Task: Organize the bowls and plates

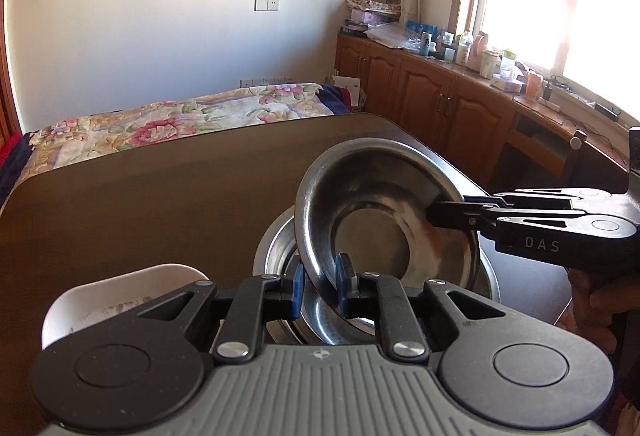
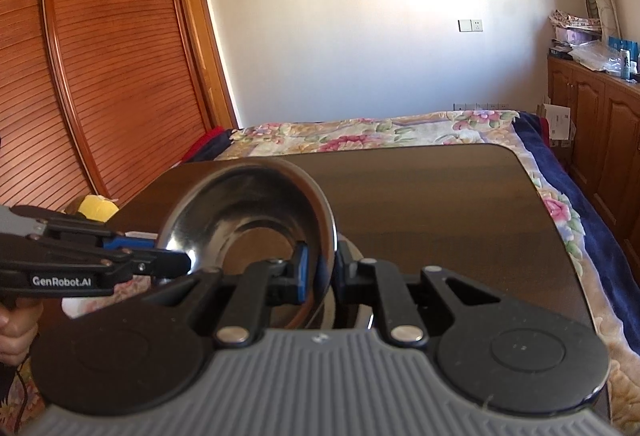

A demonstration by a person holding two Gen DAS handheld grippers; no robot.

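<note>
Steel bowl (image 1: 384, 211) is held tilted in the air by both claws, each pinching its rim: left gripper (image 1: 320, 286) clamps the near edge, right gripper (image 1: 434, 215) clamps the edge on the window side. From the right wrist view, the same bowl (image 2: 248, 211) sits with its rim between the right gripper (image 2: 320, 272) pads, and the left gripper (image 2: 176, 260) bites the opposite edge. Two-point hold likely keeps the slippery, shallow bowl from swinging. Just below the bowl, on the dark table (image 1: 140, 203), sits a second steel bowl (image 1: 280, 248), so the tilted one is probably being brought over it for nesting. A white dish (image 1: 120, 296) rests on the table beside the lower bowl, on the side away from the window, partly hidden by the left gripper body. Whether the held bowl touches the lower one can't be told. Stacking not yet done.
</note>
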